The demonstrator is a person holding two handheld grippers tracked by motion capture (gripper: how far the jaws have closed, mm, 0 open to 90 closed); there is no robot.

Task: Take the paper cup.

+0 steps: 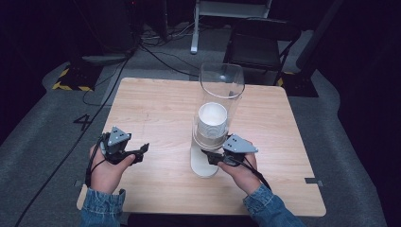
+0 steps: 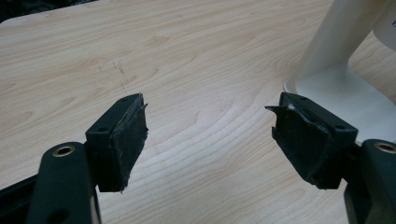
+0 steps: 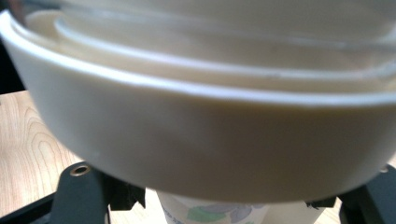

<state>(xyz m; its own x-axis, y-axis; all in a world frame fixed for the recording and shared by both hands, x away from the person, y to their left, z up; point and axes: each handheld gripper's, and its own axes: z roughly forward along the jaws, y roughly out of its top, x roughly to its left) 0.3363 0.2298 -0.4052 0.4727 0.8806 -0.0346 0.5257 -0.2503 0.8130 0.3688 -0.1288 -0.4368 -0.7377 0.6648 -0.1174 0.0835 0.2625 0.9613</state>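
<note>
Paper cup point(image 3: 205, 212) below the dispenser collar point(image 3: 201, 140) looked light, crushable: best pinched gently. Right gripper point(image 3: 226, 201) flanked it, contact unclear; left gripper point(image 2: 208, 140) gaped empty.

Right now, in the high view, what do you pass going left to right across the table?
Left gripper → cup dispenser → right gripper, whose jaws reach under the dispenser's tube.
</note>
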